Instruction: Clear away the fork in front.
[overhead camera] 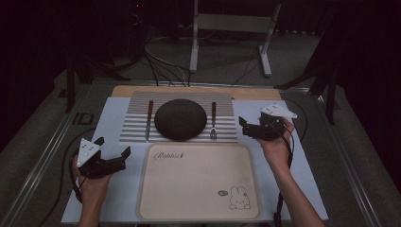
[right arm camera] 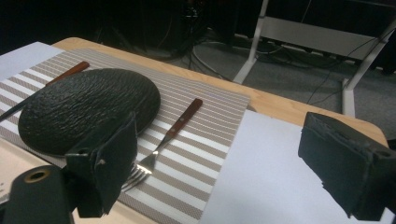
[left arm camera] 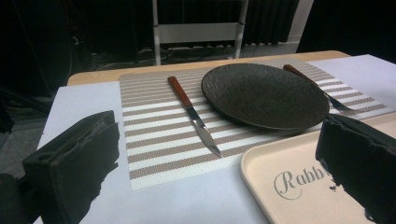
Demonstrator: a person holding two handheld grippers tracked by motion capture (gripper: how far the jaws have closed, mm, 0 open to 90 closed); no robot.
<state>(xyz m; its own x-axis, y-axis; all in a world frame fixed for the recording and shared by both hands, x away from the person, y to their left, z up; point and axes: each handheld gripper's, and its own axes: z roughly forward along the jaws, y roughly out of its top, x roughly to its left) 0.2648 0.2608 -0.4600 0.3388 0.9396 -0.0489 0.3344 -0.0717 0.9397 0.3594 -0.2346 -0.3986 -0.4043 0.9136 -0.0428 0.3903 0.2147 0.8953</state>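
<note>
Round dark plate with a rough textured surface (overhead camera: 180, 119) sits centred on a grey-and-white striped woven placemat (overhead camera: 135, 123). The placemat lies on a pale white sheet (overhead camera: 113, 123), its far edge at the sheet's far edge. A strip of light wooden tabletop (overhead camera: 142, 88) shows beyond. Past the table, a white metal stand (overhead camera: 231, 22) rests on grey carpet (overhead camera: 293, 56). Dark and light cables (overhead camera: 161, 61) trail across the floor beside it.
</note>
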